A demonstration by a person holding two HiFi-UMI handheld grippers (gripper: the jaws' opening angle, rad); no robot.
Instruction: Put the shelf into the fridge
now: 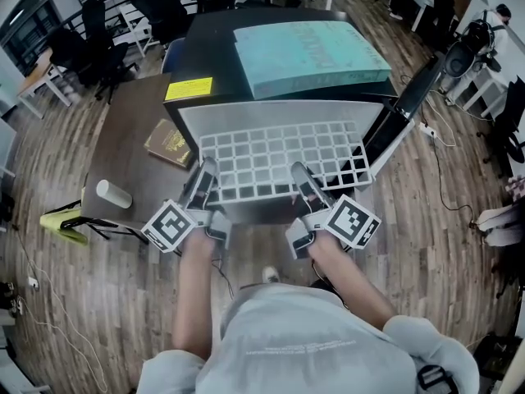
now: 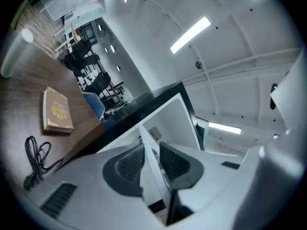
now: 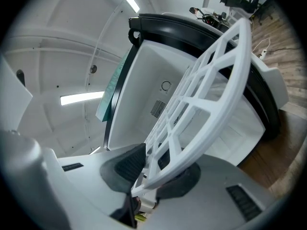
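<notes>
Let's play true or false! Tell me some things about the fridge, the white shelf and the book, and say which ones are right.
1. Both grippers grip the white shelf. True: the left gripper and the right gripper clamp its near edge.
2. The book lies on top of the fridge. False: it lies on the brown table, left of the fridge.
3. The fridge door is open. True.
4. The shelf is one solid sheet. False: it is a grid of square holes.
5. A teal box sits on the fridge. True.
</notes>
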